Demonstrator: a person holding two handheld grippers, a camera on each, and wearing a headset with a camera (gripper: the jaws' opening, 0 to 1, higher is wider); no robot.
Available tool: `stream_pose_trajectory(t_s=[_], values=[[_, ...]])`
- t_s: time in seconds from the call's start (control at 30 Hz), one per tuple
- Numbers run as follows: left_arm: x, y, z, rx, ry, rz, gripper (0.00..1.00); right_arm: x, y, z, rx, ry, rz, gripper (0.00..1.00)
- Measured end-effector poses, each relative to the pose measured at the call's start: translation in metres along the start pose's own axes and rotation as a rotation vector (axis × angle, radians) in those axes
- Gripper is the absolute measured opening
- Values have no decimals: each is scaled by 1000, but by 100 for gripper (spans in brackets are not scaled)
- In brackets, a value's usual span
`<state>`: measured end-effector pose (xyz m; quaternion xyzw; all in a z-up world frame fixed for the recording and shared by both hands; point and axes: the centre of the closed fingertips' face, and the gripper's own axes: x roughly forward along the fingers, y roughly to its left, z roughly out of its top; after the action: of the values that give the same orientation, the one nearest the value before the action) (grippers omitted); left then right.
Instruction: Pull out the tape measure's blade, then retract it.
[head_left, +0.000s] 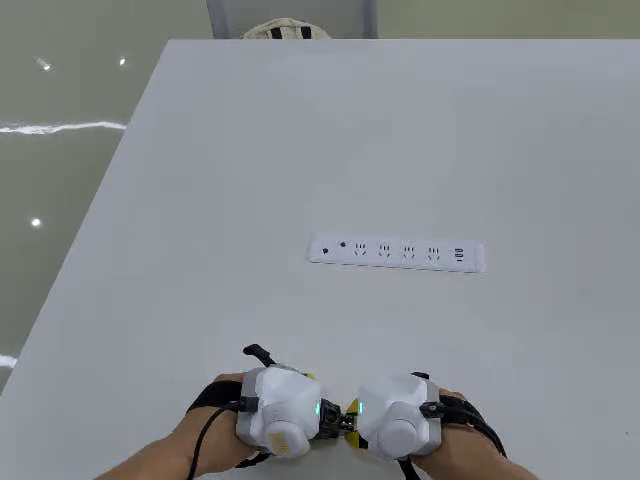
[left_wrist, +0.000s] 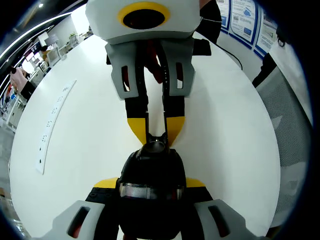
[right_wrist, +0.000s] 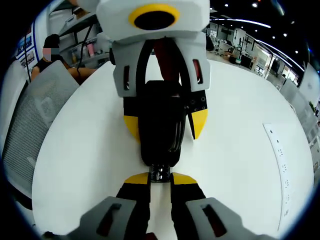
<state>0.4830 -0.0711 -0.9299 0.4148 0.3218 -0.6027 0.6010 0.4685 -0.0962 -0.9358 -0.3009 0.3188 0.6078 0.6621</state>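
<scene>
A black tape measure (left_wrist: 150, 185) is clamped between my left gripper's (left_wrist: 150, 182) yellow-tipped jaws, low over the white table (head_left: 330, 150). My right gripper (left_wrist: 156, 136) faces it head on and is shut on the blade's hook at the case mouth. In the right gripper view, the hook (right_wrist: 160, 173) sits between my right gripper's (right_wrist: 160, 179) tips, with the tape measure's body (right_wrist: 160, 125) just beyond it in the left gripper (right_wrist: 162, 127). Almost no blade shows between hook and case. In the head view the left gripper (head_left: 328, 418) and right gripper (head_left: 354, 424) meet near the front edge.
A white power strip (head_left: 397, 252) lies mid-table, beyond the grippers. A grey mesh chair (right_wrist: 30, 115) stands past the table's edge, with a person (right_wrist: 50, 55) behind it. Another chair (head_left: 290, 25) stands at the far end. Open tabletop spreads on all sides.
</scene>
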Motion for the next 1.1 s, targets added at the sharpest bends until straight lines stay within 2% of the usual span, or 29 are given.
stream_pose_trajectory(t_s=[0.3, 0.33, 1.1], values=[[-1, 1, 1, 15, -15, 18, 41, 0, -1, -1, -19, -2, -14, 13], [-2, 2, 3, 28, -29, 22, 40, -1, -1, -1, -19, -1, -15, 13], [-4, 3, 4, 10, -66, 58, 40, -5, -3, -4, -10, -17, -35, 12]])
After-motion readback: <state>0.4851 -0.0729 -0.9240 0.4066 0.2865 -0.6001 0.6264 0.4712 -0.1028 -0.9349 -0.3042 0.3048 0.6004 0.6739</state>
